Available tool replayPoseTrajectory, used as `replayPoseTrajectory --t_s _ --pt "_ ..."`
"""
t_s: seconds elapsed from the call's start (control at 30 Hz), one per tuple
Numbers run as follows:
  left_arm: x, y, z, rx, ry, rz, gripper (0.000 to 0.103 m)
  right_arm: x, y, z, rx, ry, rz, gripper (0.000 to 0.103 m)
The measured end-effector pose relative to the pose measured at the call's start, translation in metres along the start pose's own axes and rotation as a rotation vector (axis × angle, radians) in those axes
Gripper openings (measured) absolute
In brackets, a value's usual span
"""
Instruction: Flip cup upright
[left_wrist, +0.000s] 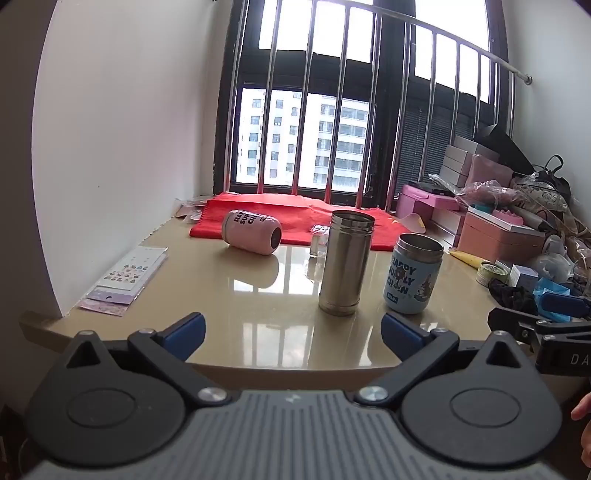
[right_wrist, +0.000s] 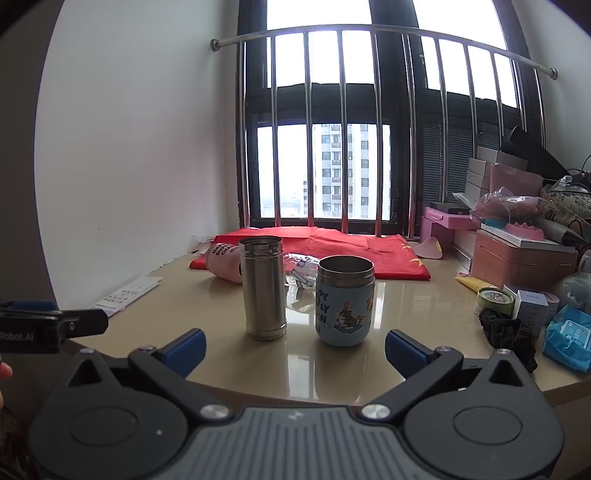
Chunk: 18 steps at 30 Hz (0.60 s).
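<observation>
Glossy beige surface under a barred window, with a red cloth along its far edge and boxes and bags heaped at the right of the frame. The pink cup, the one to be flipped, lies on its side at centre left of the left wrist view, its dark open end facing right, touching the front edge of the cloth. In the right wrist view only part of it shows, behind the steel flask. That flask and a blue cartoon cup stand upright, mouths up, near the front edge, so they seem to need no turning. The left claw and right claw both hang wide and hold nothing, hovering at the near edge, well apart from the pink cup. Sticker sheets lie at left.
</observation>
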<state>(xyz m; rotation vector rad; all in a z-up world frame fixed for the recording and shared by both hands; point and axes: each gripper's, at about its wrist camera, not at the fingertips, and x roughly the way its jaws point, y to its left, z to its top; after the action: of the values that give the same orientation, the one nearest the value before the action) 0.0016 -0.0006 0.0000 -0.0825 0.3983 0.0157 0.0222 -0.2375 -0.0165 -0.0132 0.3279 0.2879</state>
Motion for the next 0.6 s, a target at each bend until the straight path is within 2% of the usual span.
replayPoseTrajectory --t_s 0.6 --pt "-0.0001 0.0003 0.0001 0.0 -0.002 0.0 0.103 -0.0005 0.0001 0.0002 -0.001 -0.002 0.0 0.103"
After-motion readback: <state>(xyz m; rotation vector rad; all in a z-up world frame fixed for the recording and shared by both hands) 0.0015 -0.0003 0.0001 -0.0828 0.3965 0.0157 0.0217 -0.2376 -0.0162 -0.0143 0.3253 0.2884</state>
